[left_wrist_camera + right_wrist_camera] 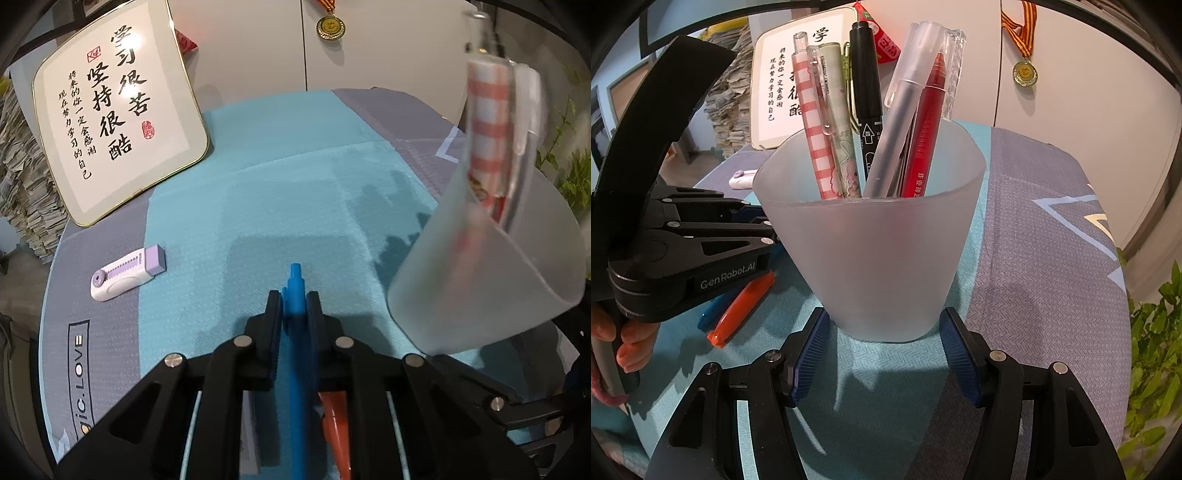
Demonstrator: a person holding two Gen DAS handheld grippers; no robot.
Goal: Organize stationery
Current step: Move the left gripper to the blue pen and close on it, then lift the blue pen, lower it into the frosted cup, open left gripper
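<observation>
Here, the left gripper [293, 306] pinches the blue pen [295, 291]; the right gripper [884, 354] clamps the frosted cup [871, 240].

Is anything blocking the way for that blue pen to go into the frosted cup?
Nothing visible does. The left gripper is shut on the blue pen, and only bare teal cloth lies between it and the frosted cup held by the right gripper. The cup's pens leave room.
</observation>
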